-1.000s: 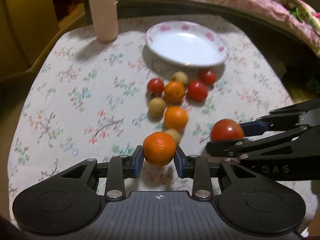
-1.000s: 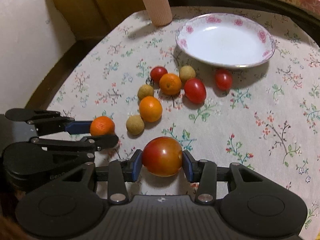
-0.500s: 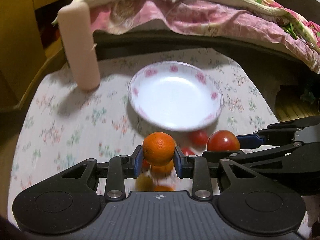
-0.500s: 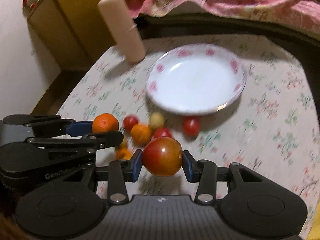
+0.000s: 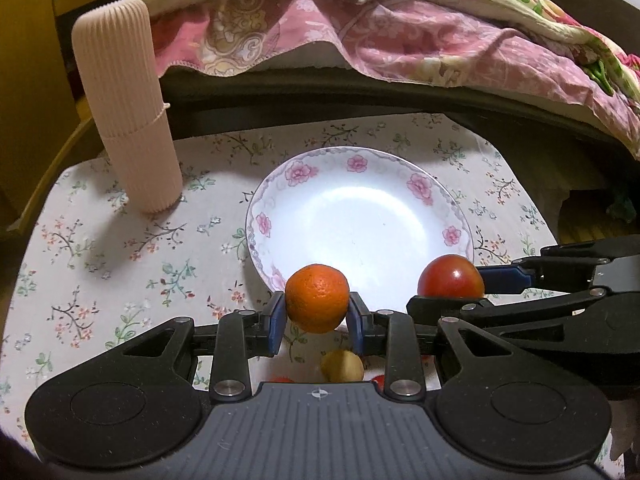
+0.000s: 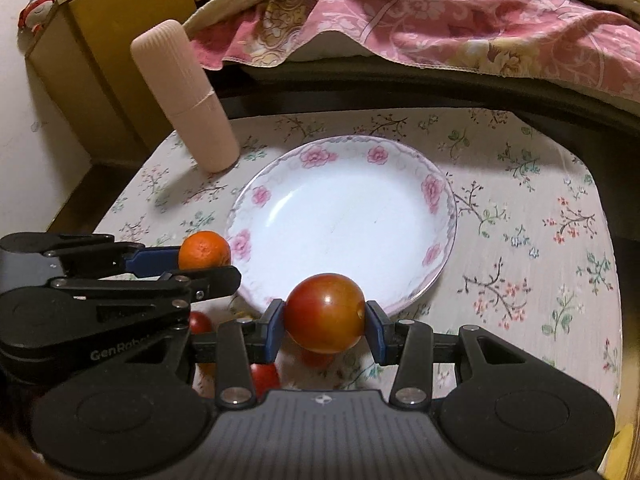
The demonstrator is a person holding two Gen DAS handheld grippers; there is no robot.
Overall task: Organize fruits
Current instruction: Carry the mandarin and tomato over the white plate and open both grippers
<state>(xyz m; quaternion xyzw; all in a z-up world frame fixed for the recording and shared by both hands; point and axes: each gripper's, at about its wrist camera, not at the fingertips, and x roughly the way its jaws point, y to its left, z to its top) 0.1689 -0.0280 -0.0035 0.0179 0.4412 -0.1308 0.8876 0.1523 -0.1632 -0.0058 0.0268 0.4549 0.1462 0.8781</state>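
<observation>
The left tongs [image 5: 316, 317] are closed on an orange [image 5: 317, 298], gripped between the blue pads and held above the near rim of the plate [image 5: 452, 236]. The right tongs [image 6: 325, 328] are closed on a tomato [image 6: 325, 313], also held at the plate's near rim, to the right of the orange. In the right wrist view the left tongs with the orange sit at the plate's left edge.

The plate is white with pink flowers round its rim and carries no fruit. It rests on a worktop [image 5: 120, 264] covered with a floral cloth. A ribbed pink cylinder [image 5: 126, 108] stands upright on the worktop to the left of and behind the plate. Nearer than the plate, under the tongs, a yellowish round fruit [image 5: 342, 366] and some small red fruits [image 6: 200, 323] lie on the cloth, partly hidden. Behind the plate, a pink quilt [image 5: 400, 36] hangs over a dark edge.
</observation>
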